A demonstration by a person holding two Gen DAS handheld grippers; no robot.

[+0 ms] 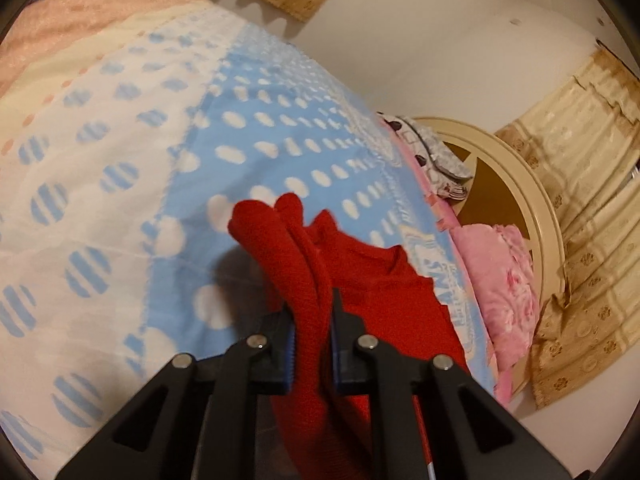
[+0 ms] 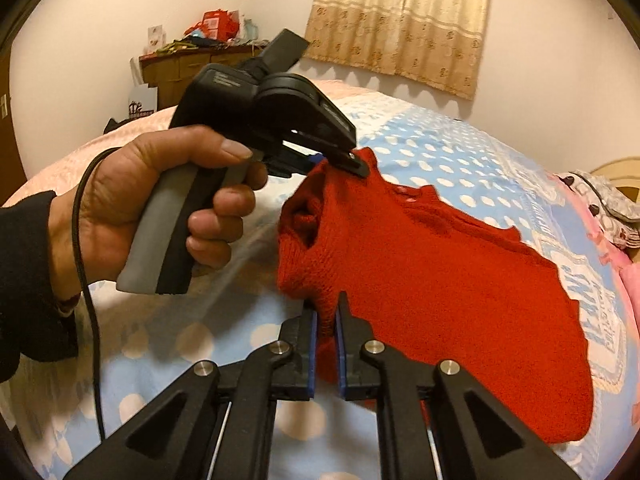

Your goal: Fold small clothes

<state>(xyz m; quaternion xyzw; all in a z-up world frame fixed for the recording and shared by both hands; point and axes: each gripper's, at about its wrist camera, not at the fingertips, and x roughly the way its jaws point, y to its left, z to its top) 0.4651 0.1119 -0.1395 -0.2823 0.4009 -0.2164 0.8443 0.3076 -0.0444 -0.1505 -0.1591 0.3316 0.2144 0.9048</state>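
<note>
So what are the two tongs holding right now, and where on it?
Both hold the red sweater. The right tongs pinch its near edge; the left tongs pinch a bunched fold at its far top corner, beside the sleeve opening.

So it's a bed with a light blue blanket covered in white dots, going white with blue striped dots on one side. A red knit sweater lies partly on the blanket near the edge that has printed lettering. Past that edge there's a pink floral quilt, and a peach-pink cover sits at the far end.
</note>
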